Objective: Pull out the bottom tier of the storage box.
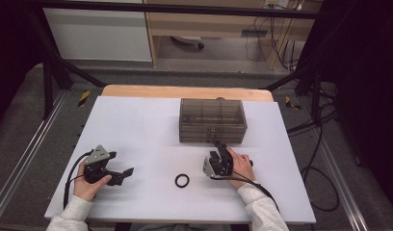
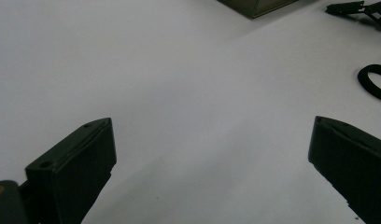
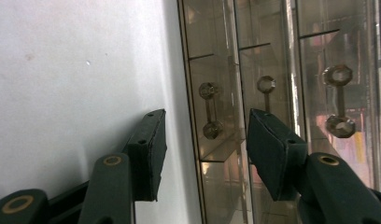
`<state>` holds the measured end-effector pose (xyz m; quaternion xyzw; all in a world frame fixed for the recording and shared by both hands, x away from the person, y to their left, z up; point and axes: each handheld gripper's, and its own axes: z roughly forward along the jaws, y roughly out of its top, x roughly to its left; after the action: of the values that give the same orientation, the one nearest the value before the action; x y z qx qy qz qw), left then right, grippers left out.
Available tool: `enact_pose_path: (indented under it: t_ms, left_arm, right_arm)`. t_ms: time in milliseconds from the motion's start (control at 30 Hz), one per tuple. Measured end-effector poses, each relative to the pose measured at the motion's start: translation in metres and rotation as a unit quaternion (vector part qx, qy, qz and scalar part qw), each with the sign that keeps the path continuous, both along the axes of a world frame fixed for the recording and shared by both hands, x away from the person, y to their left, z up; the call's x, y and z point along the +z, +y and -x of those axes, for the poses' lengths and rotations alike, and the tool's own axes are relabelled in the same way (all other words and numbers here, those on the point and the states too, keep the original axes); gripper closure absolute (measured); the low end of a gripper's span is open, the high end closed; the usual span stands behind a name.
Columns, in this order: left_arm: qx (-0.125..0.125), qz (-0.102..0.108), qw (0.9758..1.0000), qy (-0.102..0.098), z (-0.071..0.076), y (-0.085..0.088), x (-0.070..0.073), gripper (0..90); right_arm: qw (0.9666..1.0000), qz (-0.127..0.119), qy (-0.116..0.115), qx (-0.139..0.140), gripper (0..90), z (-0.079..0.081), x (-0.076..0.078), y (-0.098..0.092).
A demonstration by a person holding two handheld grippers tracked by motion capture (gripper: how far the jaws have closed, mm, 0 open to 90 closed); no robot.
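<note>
While both hands rest low on the white surface (image 1: 137,125), the right claw (image 1: 218,146) sits at centre-right of the high view, its tips against the lower front edge of the smoked clear drawer box (image 1: 212,120). In the right gripper view the claw (image 3: 205,140) is half spread; a small dumbbell-shaped drawer handle (image 3: 208,110) lies in the gap between the jaws. The pads (image 3: 153,144) do not press on the handle; nothing is pinched. Two more handles of the same kind show further right in that view, one behind the right jaw tip (image 3: 266,88), one at the upper right (image 3: 339,100).

The drawer box stands at upper centre of the high view, towards the far edge of the surface, drawers facing the person.

Left claw (image 1: 122,166) at lower left of the high view, lying on the surface, spread wide, pointing toward frame right. In the left gripper view its jaws stand far apart at the bottom corners with bare white surface between them; it grips nothing.

A black ring (image 1: 182,180) lies flat at lower centre of the high view, between the two hands, apart from both claws. It shows also at the right edge of the left gripper view (image 2: 374,81).
</note>
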<state>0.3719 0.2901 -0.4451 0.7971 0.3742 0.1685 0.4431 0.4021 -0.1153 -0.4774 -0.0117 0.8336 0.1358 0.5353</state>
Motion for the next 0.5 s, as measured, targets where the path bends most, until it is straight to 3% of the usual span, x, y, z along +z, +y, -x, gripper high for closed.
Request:
enact_pose_path:
  t_ms: [500]
  left_arm:
    - [-0.001, -0.001, 1.0000, 0.000, -0.0001, -0.0009, -0.0007, 0.5]
  right_arm:
    - [0.9999, 0.006, -0.011, -0.004, 55.6, -0.0038, -0.0047, 0.0010]
